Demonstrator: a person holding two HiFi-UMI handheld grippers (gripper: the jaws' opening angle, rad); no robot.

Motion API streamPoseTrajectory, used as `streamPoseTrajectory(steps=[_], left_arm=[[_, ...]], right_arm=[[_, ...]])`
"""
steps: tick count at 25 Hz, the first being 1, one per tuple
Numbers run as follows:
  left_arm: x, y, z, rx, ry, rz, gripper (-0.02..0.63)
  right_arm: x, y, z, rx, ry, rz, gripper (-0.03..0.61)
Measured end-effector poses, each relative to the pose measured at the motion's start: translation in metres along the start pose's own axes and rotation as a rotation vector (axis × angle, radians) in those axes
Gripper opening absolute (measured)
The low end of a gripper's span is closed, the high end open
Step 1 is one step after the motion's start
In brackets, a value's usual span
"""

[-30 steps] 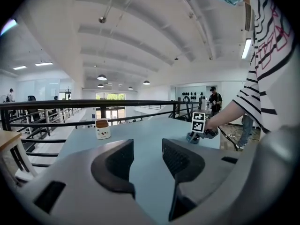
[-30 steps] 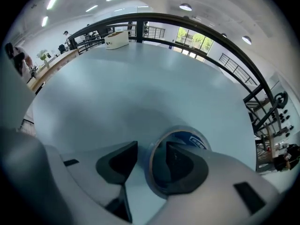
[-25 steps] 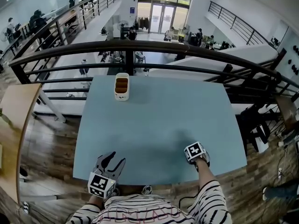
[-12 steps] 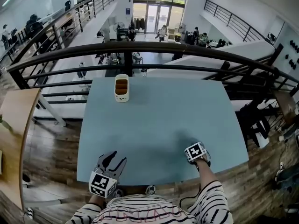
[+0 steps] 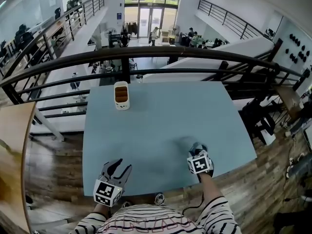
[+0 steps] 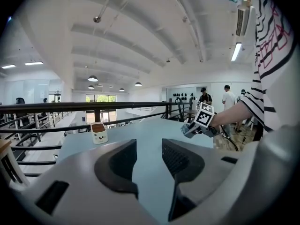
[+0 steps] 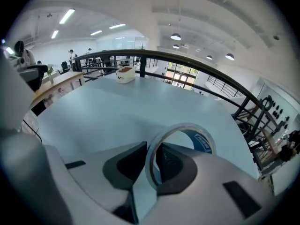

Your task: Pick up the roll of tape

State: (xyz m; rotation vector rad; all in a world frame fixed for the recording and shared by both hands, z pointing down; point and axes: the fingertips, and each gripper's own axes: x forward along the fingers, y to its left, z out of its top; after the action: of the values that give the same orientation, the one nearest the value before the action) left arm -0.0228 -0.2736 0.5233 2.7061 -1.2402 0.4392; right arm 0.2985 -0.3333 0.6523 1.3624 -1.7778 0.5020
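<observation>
The roll of tape [image 7: 180, 128], clear with a blue inner core, stands on edge between the jaws of my right gripper [image 7: 152, 149]. It is lifted off the light blue table [image 5: 161, 116]. The right jaws are closing, with their pads against the roll's sides. In the head view the right gripper [image 5: 195, 148] hangs over the table's near right part and its marker cube hides the roll. My left gripper [image 5: 117, 168] hovers at the near left edge, open, with nothing between its jaws [image 6: 149, 146]. The left gripper view shows the right gripper [image 6: 188, 129] raised above the table.
A white container with brown contents [image 5: 121, 95] stands at the table's far side, near the black railing [image 5: 146, 55]. Beyond the railing there is a drop to a lower floor. The table's near edge runs just ahead of both hands.
My right gripper has risen off the table and shifted a little forward and left, taking the tape roll with it. The left gripper has hardly moved.
</observation>
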Motion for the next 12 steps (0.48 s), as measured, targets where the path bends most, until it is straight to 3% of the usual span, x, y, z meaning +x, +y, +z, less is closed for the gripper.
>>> streamPoseTrajectory(steps=[7, 12], left_arm=[[-0.005, 0.005, 0.002, 0.028, -0.014, -0.060, 0.166], [-0.011, 0.007, 0.003, 0.045, -0.034, -0.098, 0.095]], right_arm=[[-0.056, 0.045, 0.038, 0.074, -0.207, -0.010, 0.075], [-0.095, 0.081, 0.057, 0.135, -0.329, 0.004, 0.075]])
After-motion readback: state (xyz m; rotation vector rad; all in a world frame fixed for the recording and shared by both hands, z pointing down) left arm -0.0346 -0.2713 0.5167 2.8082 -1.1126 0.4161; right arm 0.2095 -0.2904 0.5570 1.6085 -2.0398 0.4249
